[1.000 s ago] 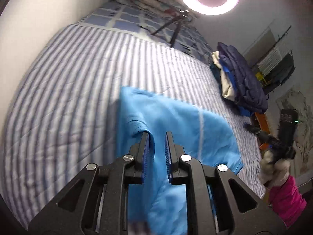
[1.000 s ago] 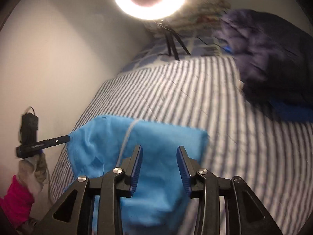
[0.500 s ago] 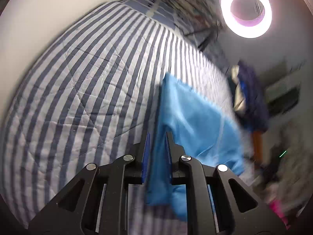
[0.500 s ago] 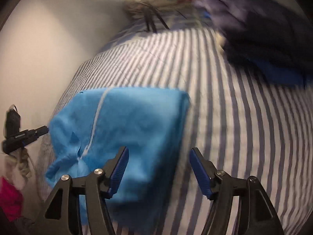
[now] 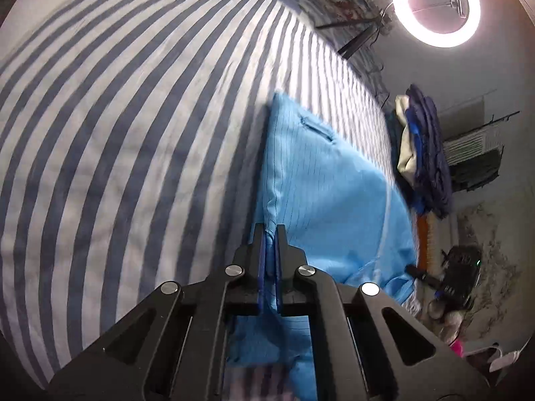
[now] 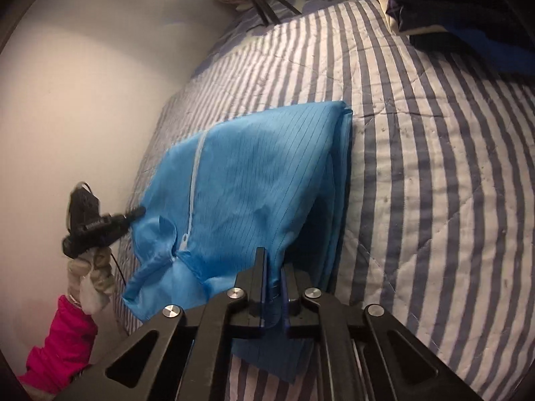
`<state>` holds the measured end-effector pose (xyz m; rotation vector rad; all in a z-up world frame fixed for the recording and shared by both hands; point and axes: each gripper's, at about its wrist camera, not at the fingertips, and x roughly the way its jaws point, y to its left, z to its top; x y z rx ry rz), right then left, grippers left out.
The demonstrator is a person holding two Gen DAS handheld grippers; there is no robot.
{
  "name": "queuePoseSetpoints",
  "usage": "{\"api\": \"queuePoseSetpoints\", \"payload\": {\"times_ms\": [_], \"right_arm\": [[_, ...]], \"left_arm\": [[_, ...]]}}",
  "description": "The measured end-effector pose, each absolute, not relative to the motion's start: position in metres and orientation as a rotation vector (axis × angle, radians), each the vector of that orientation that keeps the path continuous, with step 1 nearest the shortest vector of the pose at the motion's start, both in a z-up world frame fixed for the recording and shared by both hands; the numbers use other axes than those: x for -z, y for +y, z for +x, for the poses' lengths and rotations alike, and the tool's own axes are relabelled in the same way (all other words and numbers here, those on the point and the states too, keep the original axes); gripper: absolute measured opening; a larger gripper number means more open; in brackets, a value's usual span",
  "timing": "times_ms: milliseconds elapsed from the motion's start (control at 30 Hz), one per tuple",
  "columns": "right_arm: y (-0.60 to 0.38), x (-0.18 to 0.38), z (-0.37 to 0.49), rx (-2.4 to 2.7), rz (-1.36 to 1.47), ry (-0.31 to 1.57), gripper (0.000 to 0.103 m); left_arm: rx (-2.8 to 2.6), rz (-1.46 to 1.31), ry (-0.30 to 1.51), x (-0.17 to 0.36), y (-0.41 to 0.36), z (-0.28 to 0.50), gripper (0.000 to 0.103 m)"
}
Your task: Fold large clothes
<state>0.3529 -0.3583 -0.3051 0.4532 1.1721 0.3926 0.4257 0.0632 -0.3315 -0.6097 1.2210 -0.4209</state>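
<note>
Nearest the left wrist camera, the left gripper (image 5: 270,234) tilts steeply down toward the bed, its jaws just closed and now pinched on the near left edge of a bright blue garment (image 5: 321,187). From the right wrist camera, the right gripper (image 6: 273,267) tilts down likewise; its jaws have just snapped closed, nipping a raised fold at the garment's (image 6: 254,180) near right side. In that view the left gripper (image 6: 135,214) appears at the far left edge — held by a gloved hand (image 6: 90,267) with a pink sleeve (image 6: 60,344) behind it.

The garment lies folded on a striped bedspread (image 5: 117,133), its long axis running away from both cameras, a pale zipper line (image 6: 197,173) running lengthwise toward the open collar nearest the person.

Further off, a pile of dark clothes (image 5: 424,153) sits at the bed's edge — beyond it a glowing ring light (image 5: 436,3).
</note>
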Motion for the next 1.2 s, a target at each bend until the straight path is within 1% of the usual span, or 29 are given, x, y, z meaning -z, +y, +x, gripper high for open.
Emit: {"api": "queuePoseSetpoints", "payload": {"times_ms": [67,133,167,233,267,300,333,367,400,533,633,700,767,833,900,967,1067,1100,1133,1200], "right_arm": [[-0.351,0.319,0.351,-0.372,0.391,1.223,0.003],[-0.344,0.332,0.352,-0.351,0.362,1.252,0.003],[-0.341,0.332,0.353,-0.349,0.348,1.249,0.003],[-0.338,0.324,0.351,-0.348,0.32,1.239,0.003],[-0.337,0.321,0.35,-0.352,0.315,1.236,0.007],[-0.337,0.316,0.348,-0.354,0.299,1.234,0.01],[-0.338,0.307,0.344,-0.335,0.257,1.229,0.021],[-0.339,0.302,0.342,-0.324,0.238,1.218,0.039],[-0.343,0.292,0.337,-0.302,0.204,1.192,0.04],[-0.342,0.252,0.333,-0.286,0.12,1.05,0.04],[-0.326,0.23,0.352,-0.322,0.098,0.926,0.04],[-0.316,0.228,0.372,-0.352,0.095,0.887,0.037],[-0.301,0.233,0.388,-0.369,0.078,0.872,0.034],[-0.288,0.243,0.408,-0.371,0.04,0.874,0.034],[-0.282,0.26,0.426,-0.385,0.068,0.904,0.034],[-0.275,0.277,0.438,-0.381,0.07,0.926,0.034],[-0.268,0.303,0.451,-0.351,0.038,0.977,0.033],[-0.268,0.312,0.455,-0.34,0.028,0.997,0.033],[-0.27,0.317,0.456,-0.334,0.024,1.012,0.03],[-0.271,0.328,0.456,-0.326,0.029,1.029,0.029]], "left_arm": [[0.41,-0.52,1.229,0.339,0.056,0.42,0.002],[0.38,-0.511,1.23,0.343,0.052,0.422,0.004],[0.366,-0.497,1.22,0.341,0.051,0.423,0.007],[0.352,-0.451,1.196,0.332,0.048,0.424,0.009],[0.339,-0.427,1.181,0.326,0.048,0.423,0.017],[0.333,-0.416,1.177,0.322,0.05,0.421,0.031],[0.329,-0.412,1.173,0.319,0.054,0.421,0.038],[0.321,-0.409,1.151,0.313,0.059,0.417,0.04],[0.303,-0.401,1.123,0.306,0.065,0.413,0.04],[0.312,-0.388,1.013,0.278,0.077,0.404,0.04],[0.395,-0.356,0.96,0.258,0.051,0.416,0.04],[0.428,-0.319,0.944,0.251,0.024,0.431,0.04],[0.459,-0.292,0.939,0.252,0.001,0.446,0.039],[0.482,-0.259,0.946,0.259,-0.022,0.462,0.039],[0.508,-0.248,0.96,0.269,-0.039,0.474,0.039],[0.497,-0.186,0.967,0.282,-0.056,0.484,0.039],[0.473,-0.14,1.032,0.312,-0.068,0.496,0.039],[0.466,-0.125,1.056,0.323,-0.074,0.501,0.036],[0.464,-0.118,1.059,0.328,-0.073,0.502,0.034],[0.471,-0.126,1.042,0.332,-0.072,0.501,0.033]]}}
